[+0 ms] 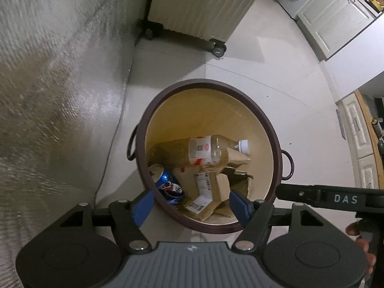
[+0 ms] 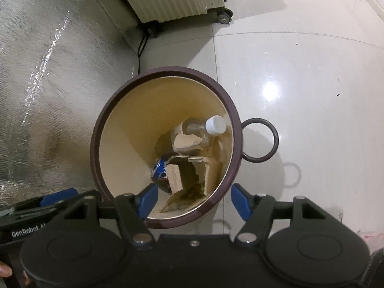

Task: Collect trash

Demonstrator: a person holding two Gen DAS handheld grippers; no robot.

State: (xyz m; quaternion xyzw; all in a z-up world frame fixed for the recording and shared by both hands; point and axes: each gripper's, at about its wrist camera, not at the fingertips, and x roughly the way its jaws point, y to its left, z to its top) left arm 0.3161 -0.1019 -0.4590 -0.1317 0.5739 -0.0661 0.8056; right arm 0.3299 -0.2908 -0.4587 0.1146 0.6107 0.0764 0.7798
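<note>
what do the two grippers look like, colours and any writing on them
Both are black linkage frames with round black discs, silver pivot bolts and blue finger pads. The left gripper has a ribbed grey centre plate with a small logo; the right gripper has a plain black one. Side bodies read "GenRobot" and "DAS".
</note>
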